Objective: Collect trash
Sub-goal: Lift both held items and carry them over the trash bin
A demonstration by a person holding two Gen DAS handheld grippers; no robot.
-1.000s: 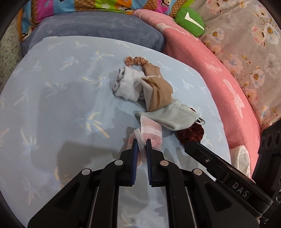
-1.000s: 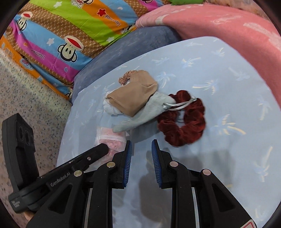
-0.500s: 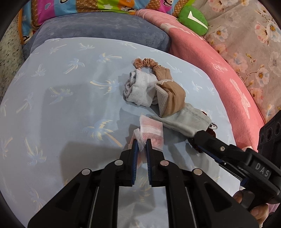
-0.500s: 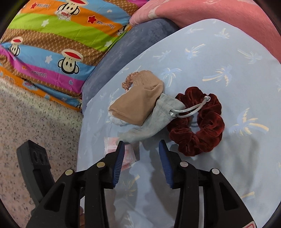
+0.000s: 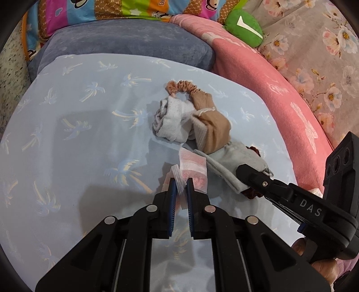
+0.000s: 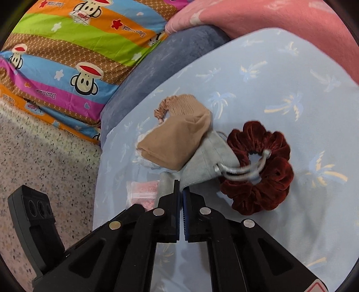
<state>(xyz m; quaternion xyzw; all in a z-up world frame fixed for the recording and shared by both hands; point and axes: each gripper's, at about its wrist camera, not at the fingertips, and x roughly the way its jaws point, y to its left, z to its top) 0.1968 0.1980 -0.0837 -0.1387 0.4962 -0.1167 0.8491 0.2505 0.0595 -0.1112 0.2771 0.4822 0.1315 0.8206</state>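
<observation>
The left gripper (image 5: 180, 184) pinches the pink wrapper (image 5: 193, 169); the right gripper (image 6: 181, 184), jaws just closed, seemingly nips the grey pouch (image 6: 208, 155).

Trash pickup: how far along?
Nothing looks collected yet; no bin in view. In hand: left gripper shut on the pink wrapper; right gripper just closed its jaws on the grey pouch. Left on the sheet: red scrunchie, tan stocking, white sock.

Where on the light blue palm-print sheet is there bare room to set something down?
Bare: the light blue palm-print sheet left of the white rolled cloth, and beyond the dark red velvet scrunchie towards the pink blanket. Crowded: the middle pile around the grey drawstring pouch.
</observation>
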